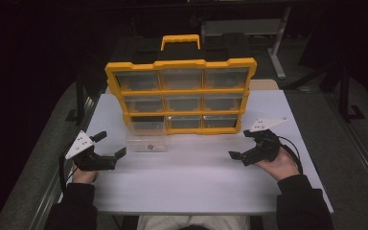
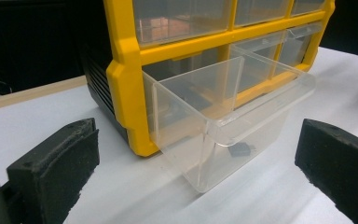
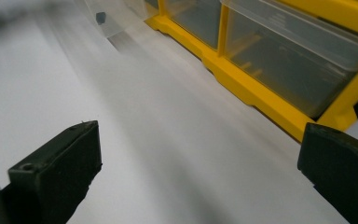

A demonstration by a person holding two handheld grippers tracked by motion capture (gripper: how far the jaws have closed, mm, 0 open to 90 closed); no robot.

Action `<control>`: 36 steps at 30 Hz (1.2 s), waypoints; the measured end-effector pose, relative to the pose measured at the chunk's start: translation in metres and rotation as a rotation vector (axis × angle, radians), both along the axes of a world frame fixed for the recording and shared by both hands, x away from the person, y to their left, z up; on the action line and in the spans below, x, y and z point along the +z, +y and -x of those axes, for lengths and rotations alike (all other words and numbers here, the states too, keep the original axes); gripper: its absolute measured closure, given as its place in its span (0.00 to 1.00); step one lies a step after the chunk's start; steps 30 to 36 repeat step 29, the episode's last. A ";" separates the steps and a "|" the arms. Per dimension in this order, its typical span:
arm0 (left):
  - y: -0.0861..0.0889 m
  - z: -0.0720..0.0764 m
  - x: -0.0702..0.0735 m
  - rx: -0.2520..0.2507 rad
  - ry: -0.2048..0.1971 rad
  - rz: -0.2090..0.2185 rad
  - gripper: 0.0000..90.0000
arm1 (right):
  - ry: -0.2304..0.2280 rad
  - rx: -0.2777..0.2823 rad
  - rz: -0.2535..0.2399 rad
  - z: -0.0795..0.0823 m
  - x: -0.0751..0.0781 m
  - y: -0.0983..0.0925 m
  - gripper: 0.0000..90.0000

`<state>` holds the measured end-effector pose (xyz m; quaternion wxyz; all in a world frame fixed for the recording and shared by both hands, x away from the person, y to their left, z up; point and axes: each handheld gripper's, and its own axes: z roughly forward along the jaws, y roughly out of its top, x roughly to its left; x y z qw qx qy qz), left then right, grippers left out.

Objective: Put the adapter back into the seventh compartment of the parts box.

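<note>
Both tongs agape — drawer pulled out.

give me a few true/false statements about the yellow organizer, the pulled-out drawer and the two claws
1. The bottom-left clear drawer of the yellow organizer is pulled out. True.
2. The drawer holds nothing. False: a small dark part lies in it.
3. The left claw is shut on the drawer. False: its jaws are wide open, short of the drawer.
4. The right claw is open over the white table. True.
5. The organizer lies flat on its back. False: it stands upright, handle on top.
</note>
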<state>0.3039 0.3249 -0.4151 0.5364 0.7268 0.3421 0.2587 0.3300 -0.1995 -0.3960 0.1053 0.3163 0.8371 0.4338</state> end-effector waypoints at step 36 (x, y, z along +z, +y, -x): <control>-0.003 0.002 -0.002 -0.015 0.015 -0.026 0.00 | -0.040 -0.131 -0.046 0.029 -0.023 -0.048 0.00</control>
